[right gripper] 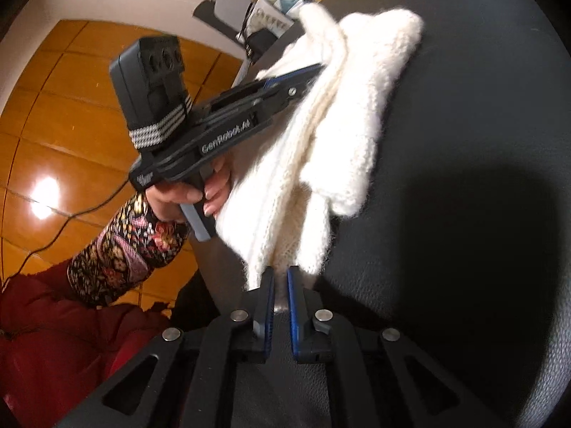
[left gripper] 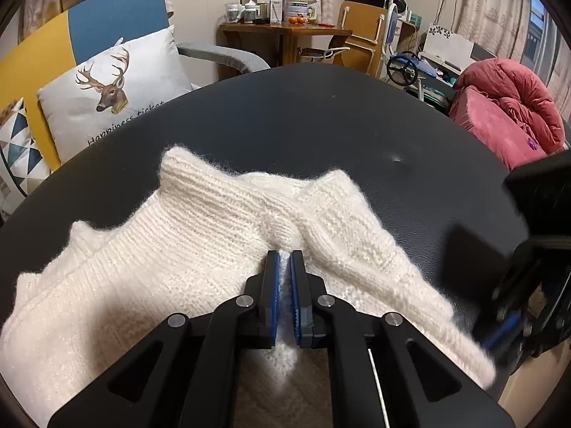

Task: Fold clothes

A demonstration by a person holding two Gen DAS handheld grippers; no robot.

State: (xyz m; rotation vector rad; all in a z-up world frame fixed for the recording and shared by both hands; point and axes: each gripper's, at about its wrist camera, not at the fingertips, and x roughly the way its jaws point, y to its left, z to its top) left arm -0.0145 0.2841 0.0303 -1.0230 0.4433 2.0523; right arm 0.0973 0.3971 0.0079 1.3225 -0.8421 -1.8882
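Note:
A fluffy white knitted sweater (left gripper: pixel 196 249) lies bunched on a round dark table (left gripper: pixel 321 125). My left gripper (left gripper: pixel 284 255) is shut on a raised fold near the sweater's middle, with white knit showing between its blue pads. In the right wrist view a hand (right gripper: pixel 185 196) in a floral sleeve holds that left gripper (right gripper: pixel 314 69), its tips buried in the sweater (right gripper: pixel 357 125). My right gripper (right gripper: pixel 281 271) is shut on the sweater's near hanging edge at the rim of the table (right gripper: pixel 464 249). The right gripper's blurred black body (left gripper: pixel 528 249) shows at the right edge of the left wrist view.
A sofa with a deer cushion (left gripper: pixel 107 89) stands behind the table on the left, and a pink quilt (left gripper: pixel 506 107) on the right. A wooden side table (left gripper: pixel 282 32) holds jars at the back. Orange wood floor (right gripper: pixel 71 125) and a dark red garment (right gripper: pixel 53 339) lie below.

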